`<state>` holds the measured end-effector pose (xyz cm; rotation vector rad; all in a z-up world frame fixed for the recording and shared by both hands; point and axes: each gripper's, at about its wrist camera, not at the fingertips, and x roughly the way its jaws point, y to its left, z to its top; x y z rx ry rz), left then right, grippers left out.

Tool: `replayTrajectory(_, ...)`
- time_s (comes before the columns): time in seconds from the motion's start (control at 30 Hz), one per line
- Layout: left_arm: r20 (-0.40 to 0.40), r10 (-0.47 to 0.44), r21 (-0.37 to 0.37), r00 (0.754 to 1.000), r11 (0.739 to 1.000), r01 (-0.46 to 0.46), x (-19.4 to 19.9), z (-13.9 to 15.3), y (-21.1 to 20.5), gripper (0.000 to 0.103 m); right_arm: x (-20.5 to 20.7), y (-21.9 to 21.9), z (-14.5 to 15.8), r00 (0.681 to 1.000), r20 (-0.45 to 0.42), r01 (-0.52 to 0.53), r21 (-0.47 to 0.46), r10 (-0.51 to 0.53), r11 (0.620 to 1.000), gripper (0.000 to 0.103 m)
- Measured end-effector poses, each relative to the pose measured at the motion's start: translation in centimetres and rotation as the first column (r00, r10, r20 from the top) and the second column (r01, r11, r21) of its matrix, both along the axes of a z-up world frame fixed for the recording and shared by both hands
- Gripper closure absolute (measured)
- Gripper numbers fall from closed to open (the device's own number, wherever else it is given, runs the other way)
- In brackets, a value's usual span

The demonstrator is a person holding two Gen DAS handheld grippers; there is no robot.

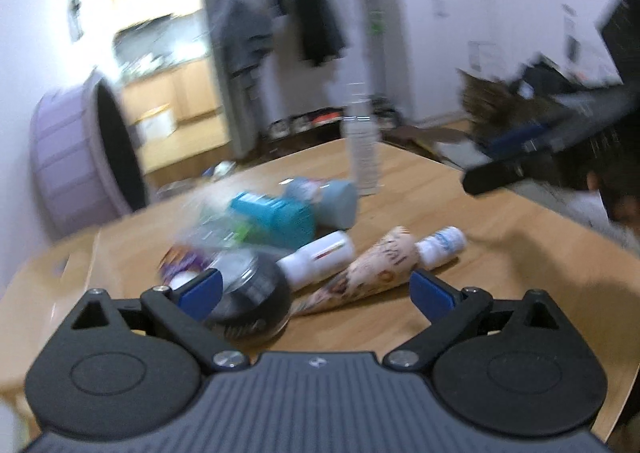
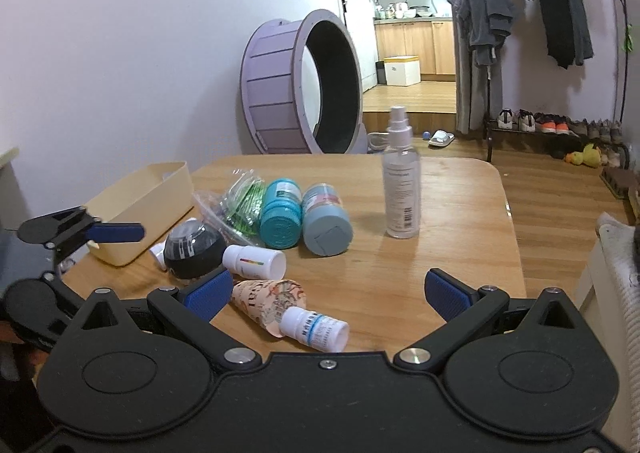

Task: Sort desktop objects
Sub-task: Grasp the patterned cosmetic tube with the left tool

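Note:
A pile of objects lies on the wooden table (image 2: 460,237): a black ball-shaped jar (image 2: 192,245), a white bottle (image 2: 256,262), a patterned paper cone (image 2: 268,303), a small labelled white bottle (image 2: 314,329), a teal jar (image 2: 280,213), a grey-blue jar (image 2: 325,219) and a plastic bag (image 2: 240,201). A clear spray bottle (image 2: 401,189) stands upright. My right gripper (image 2: 328,293) is open above the cone and small bottle. My left gripper (image 1: 316,291) is open, with the black jar (image 1: 248,301) and cone (image 1: 368,269) between its fingers; it also shows in the right wrist view (image 2: 120,233).
A cream storage box (image 2: 144,205) stands at the table's left edge. A purple wheel (image 2: 296,81) stands on the floor behind the table. A clothes rack (image 2: 560,13) and shoes (image 2: 552,125) are at the back right. The left wrist view is blurred.

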<state>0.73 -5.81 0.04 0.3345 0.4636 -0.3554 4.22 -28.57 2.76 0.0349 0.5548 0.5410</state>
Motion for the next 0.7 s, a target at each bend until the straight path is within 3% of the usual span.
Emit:
replayTrajectory(0.2, -0.068, -0.171, 0.12, 0.983, 0.977, 0.178, 2.6, -1.8, -2.3, 0.053, -0.3, -1.6, -0.1, 1.0, -0.008, -0.009, 0.037, 0.009, 0.999, 0.0)
replayTrajectory(0.27, -0.096, -0.216, 0.12, 0.972, 0.967, 0.227, 3.4, -2.1, -2.4, 0.058, -0.4, -1.8, 0.0, 1.0, -0.005, -0.022, 0.047, 0.022, 0.999, 0.0)
replayTrajectory(0.5, -0.124, -0.3, 0.153, 0.946, 0.936, 0.317, 5.4, -2.9, -2.9, 0.058, -0.6, -1.7, -0.1, 0.998, -0.007, -0.058, 0.052, 0.058, 0.997, 0.0)
replayTrajectory(0.7, -0.153, -0.286, 0.118, 0.946, 0.945, 0.305, 6.9, -3.2, -3.1, 0.059, -0.8, -1.5, -0.2, 0.998, -0.01, -0.068, 0.044, 0.068, 0.997, 0.0)
